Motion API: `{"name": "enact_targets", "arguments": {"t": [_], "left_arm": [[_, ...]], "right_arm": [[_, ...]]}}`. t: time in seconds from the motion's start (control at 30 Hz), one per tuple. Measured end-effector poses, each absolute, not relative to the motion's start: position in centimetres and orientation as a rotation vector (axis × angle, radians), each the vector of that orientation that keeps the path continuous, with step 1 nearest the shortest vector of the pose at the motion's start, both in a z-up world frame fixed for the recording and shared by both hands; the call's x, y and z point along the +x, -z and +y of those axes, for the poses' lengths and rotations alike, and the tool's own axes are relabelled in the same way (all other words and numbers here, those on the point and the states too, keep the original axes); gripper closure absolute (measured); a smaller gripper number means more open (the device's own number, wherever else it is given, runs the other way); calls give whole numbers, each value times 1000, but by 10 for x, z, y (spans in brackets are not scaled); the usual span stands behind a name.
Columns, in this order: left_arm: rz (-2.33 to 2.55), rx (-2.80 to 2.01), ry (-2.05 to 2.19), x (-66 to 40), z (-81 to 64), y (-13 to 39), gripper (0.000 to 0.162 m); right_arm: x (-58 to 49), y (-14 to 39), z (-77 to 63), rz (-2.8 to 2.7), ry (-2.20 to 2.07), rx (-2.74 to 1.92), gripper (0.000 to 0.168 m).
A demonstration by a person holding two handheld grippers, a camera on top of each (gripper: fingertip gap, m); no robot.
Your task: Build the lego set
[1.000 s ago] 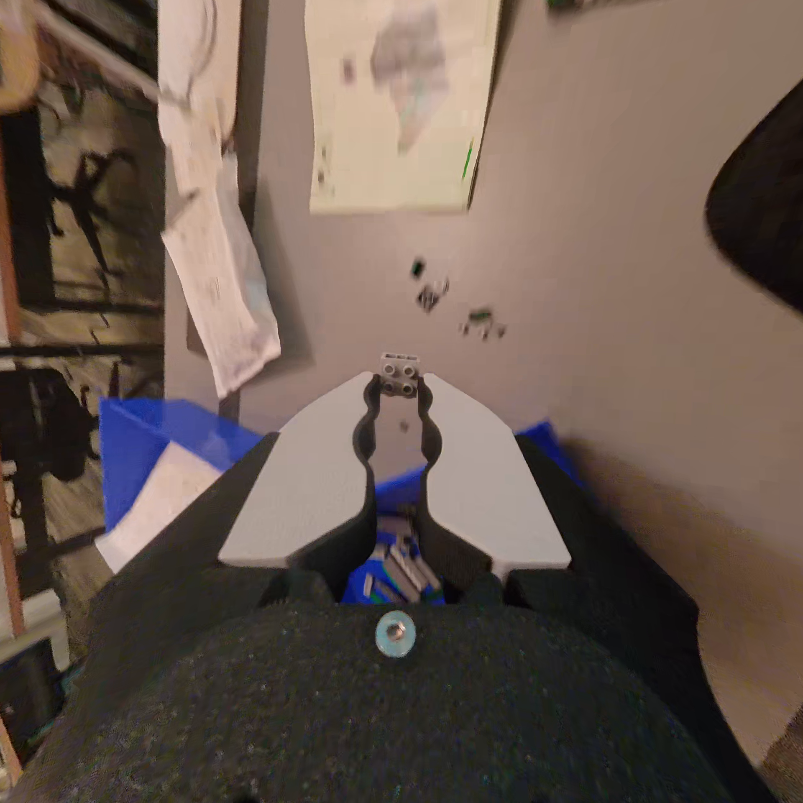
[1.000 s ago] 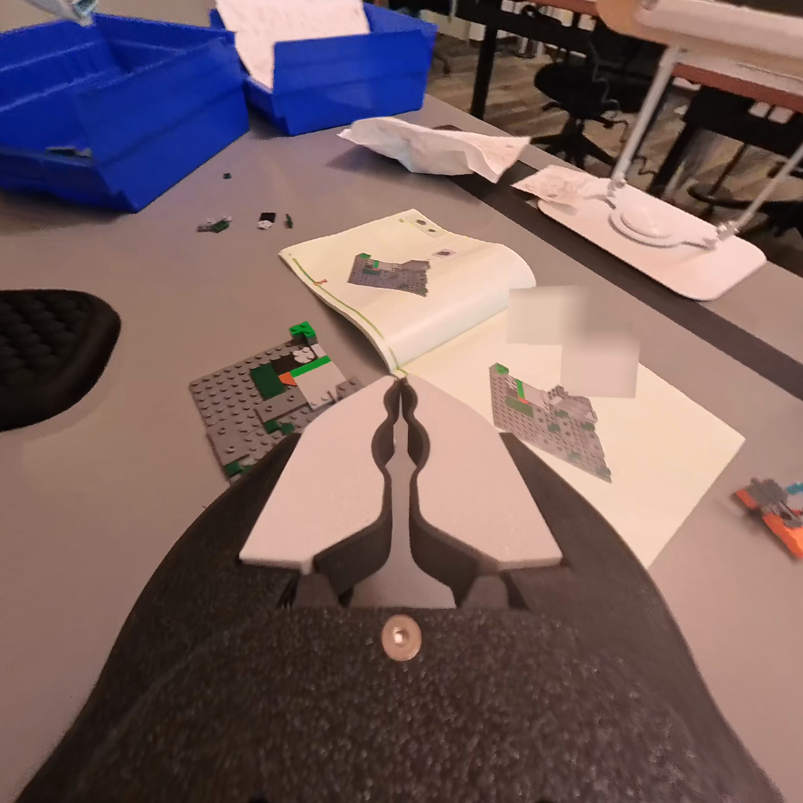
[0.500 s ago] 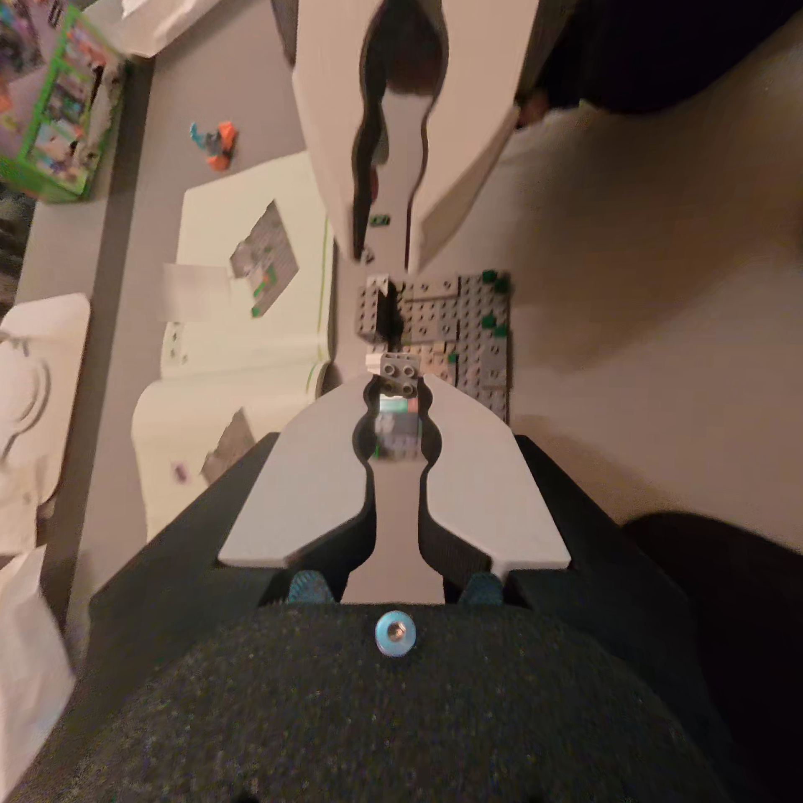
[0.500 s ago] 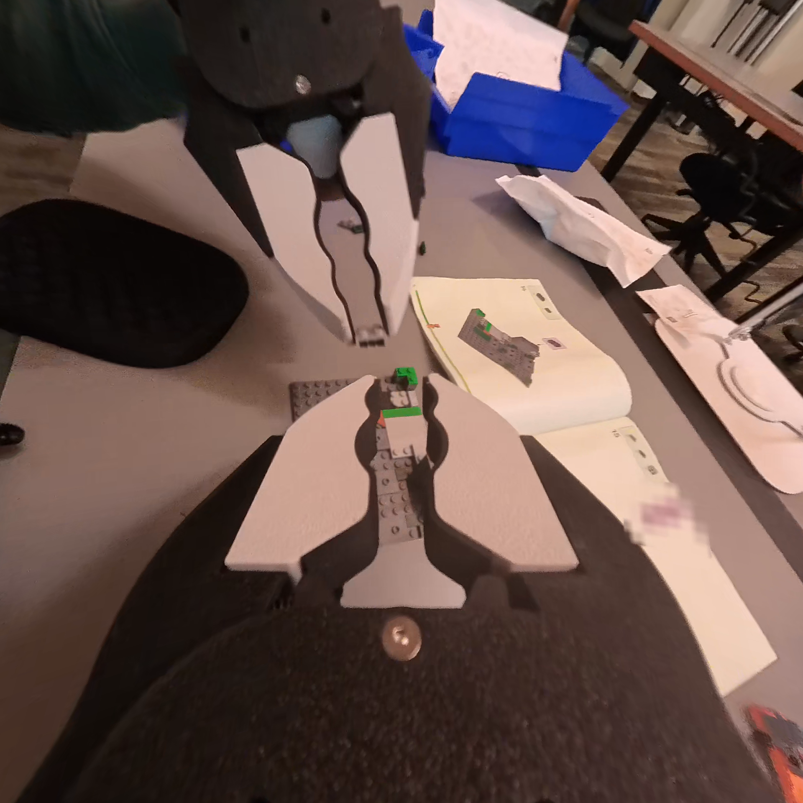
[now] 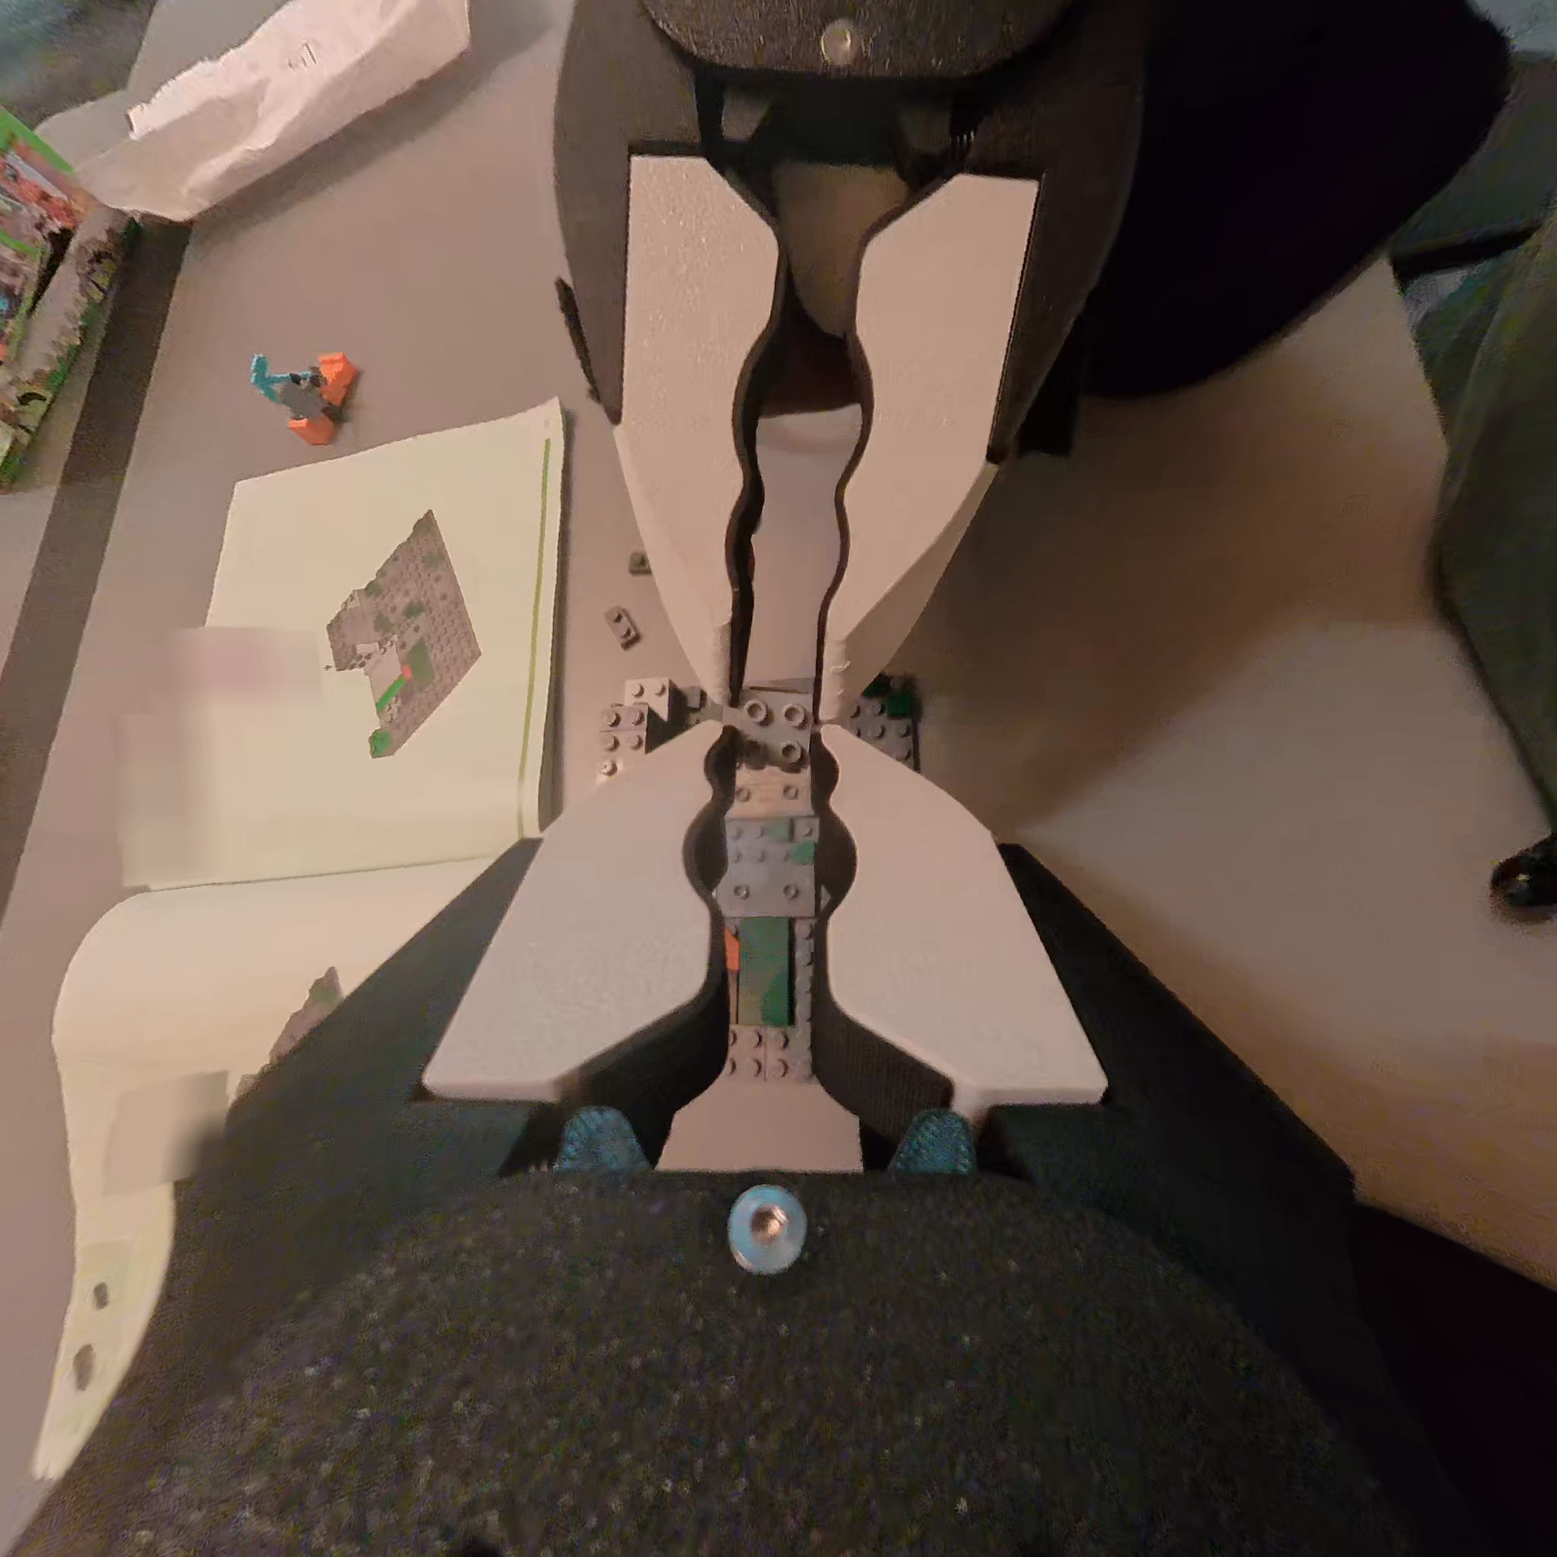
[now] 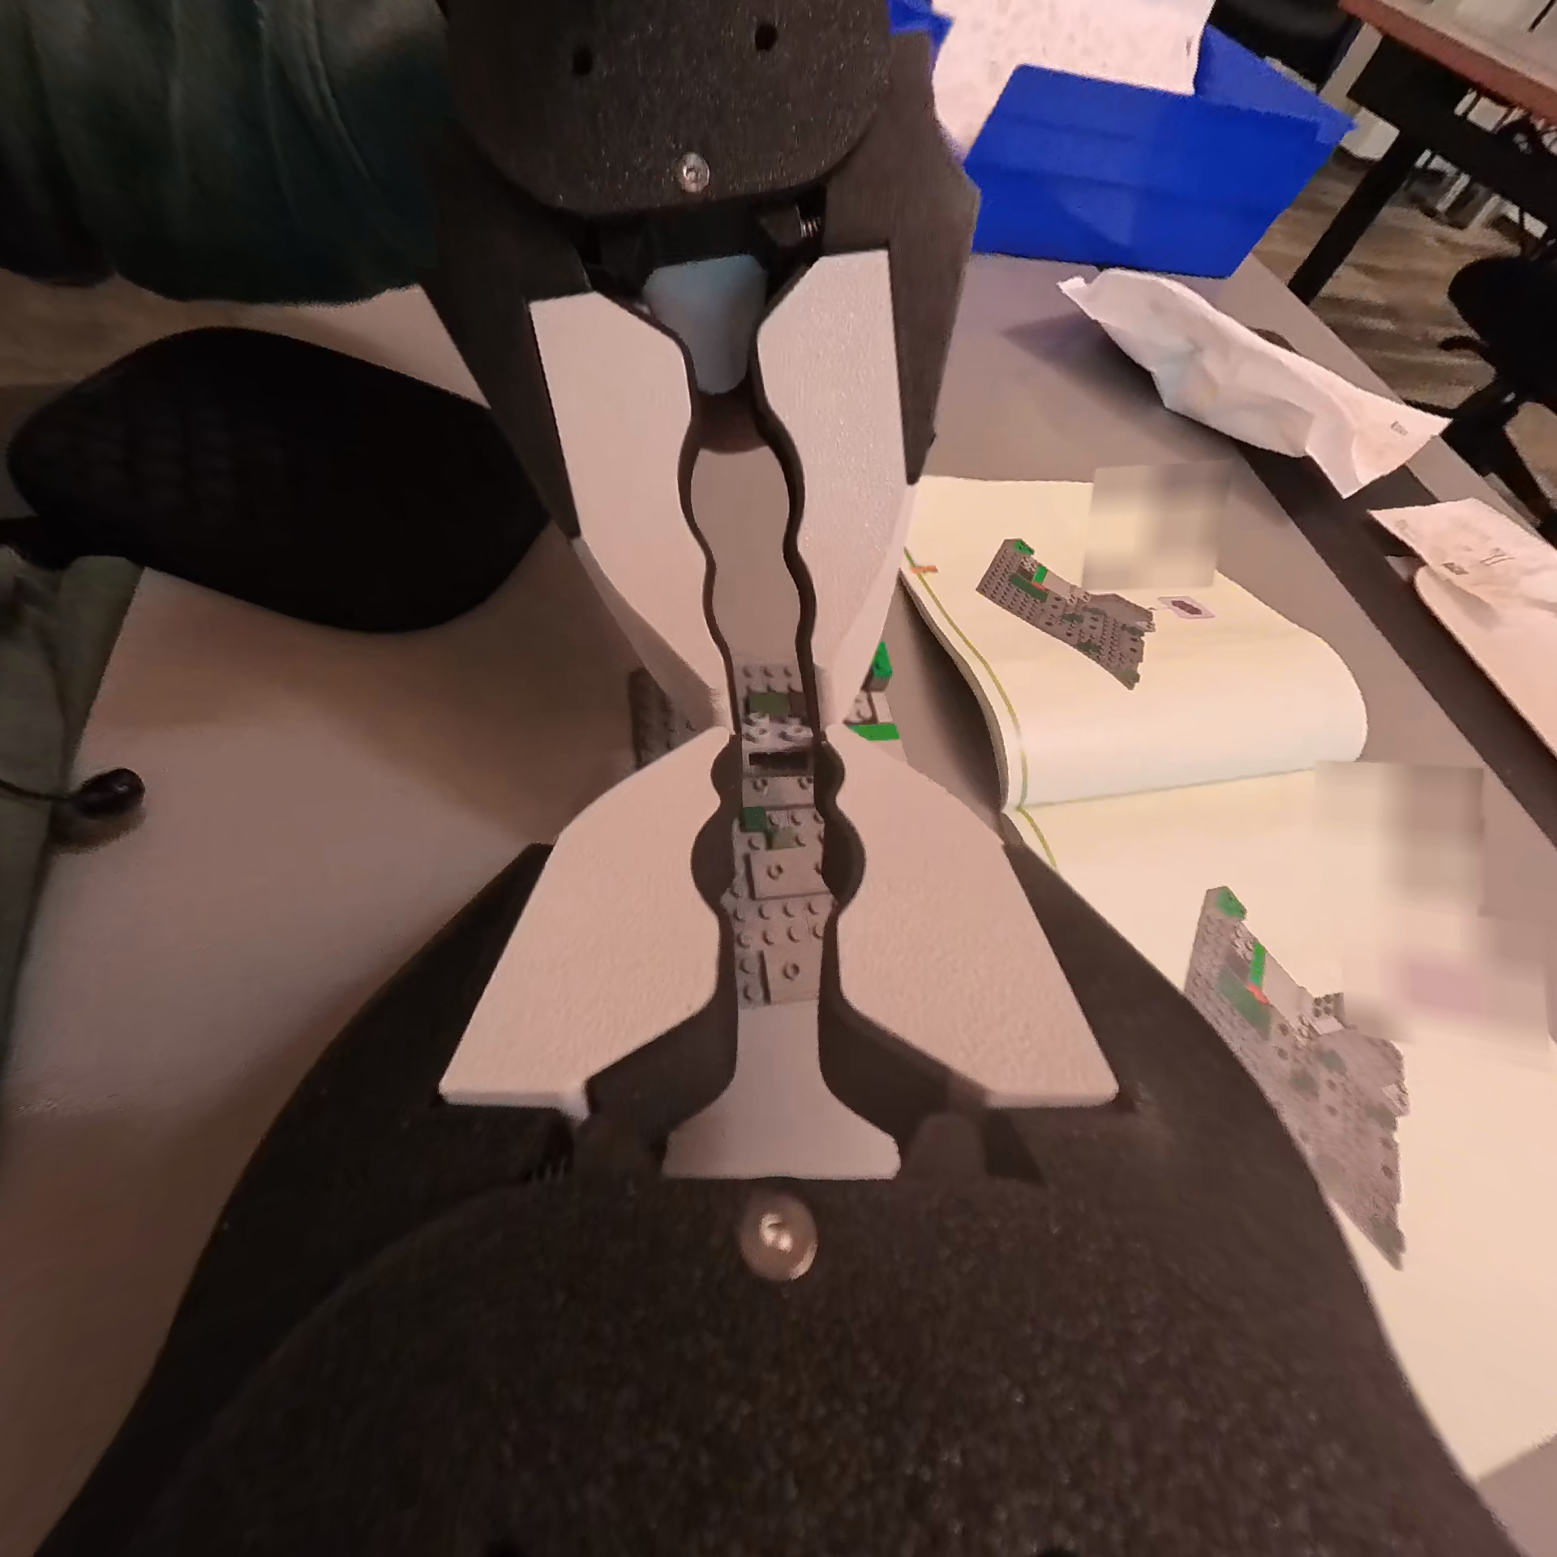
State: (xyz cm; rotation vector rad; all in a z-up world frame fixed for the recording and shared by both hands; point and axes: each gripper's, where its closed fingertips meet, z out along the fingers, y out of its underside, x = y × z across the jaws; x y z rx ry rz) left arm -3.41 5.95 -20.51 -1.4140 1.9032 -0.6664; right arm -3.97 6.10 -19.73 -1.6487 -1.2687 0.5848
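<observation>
Grey table (image 5: 1137,674) under both tongs. Open instruction booklet (image 5: 354,674) lies beside them, on the left gripper's left. Grey lego baseplate (image 6: 779,935) with green bits sits directly beneath the two sets of tips, which meet nose to nose above it. Left gripper (image 5: 771,741) pinches a small grey studded brick (image 5: 771,729) at its tips. Right gripper (image 6: 777,750) slightly spread, nothing gripped (tips just beside the brick). Two loose grey pieces (image 5: 623,625) near the booklet's edge.

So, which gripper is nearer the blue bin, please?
Left. The left gripper is on the blue bin's side of the Lego build; the right gripper faces it from opposite.
</observation>
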Motion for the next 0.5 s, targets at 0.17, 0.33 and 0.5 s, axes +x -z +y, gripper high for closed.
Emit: {"name": "enact_targets", "arguments": {"t": [0.17,0.33,0.5], "left_arm": [[1687,-1420,963,-30,57,185,141],[1403,-1351,1256,-24,58,153,143],[1332,-1305,1342,-20,57,142,146]], "right_arm": [[-34,172,60,-1132,-738,-1537,153],[-25,144,58,-985,-929,-1444,153],[-21,137,58,-923,-1009,-1405,153]]}}
